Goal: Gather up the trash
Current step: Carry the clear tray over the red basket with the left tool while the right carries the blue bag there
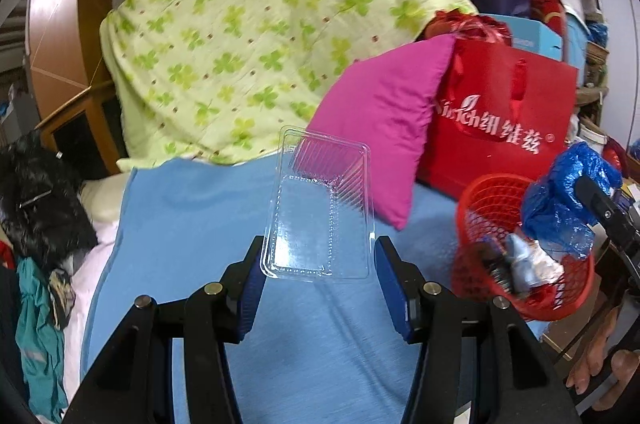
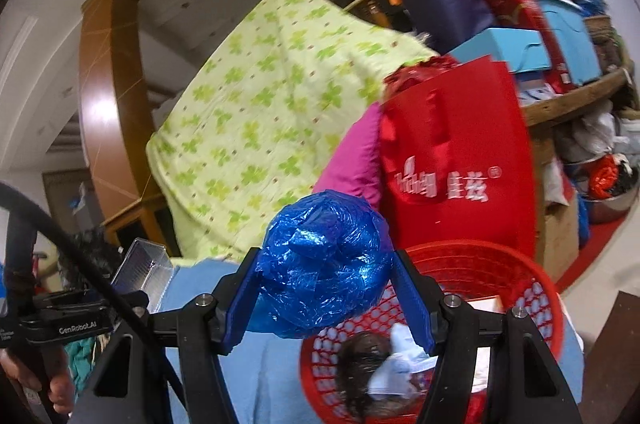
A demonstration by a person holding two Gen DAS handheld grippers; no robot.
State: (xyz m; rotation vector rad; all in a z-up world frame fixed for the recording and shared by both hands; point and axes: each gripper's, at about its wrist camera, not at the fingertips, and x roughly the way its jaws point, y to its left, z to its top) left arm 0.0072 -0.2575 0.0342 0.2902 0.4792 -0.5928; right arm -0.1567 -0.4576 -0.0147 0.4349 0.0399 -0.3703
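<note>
Left hand-held gripper (image 1: 318, 264) is grasping the clear plastic tray (image 1: 320, 204), right hand-held gripper (image 2: 324, 288) the blue bag wad (image 2: 324, 264). We let each go only once it's right over the red basket (image 2: 520, 284), not its rim.

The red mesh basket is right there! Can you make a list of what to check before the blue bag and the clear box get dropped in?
1. Crumpled blue plastic bag gripped by the right gripper: ok, both pads press it.
2. Clear plastic clamshell box gripped by the left gripper: ok, its edges sit between the pads.
3. Blue bag above the red mesh basket: cannot tell; it looks near the rim.
4. Clear box above the basket: not ok, it hangs over the light blue blanket.
5. Room in the basket: ok, the trash lies low inside.
</note>
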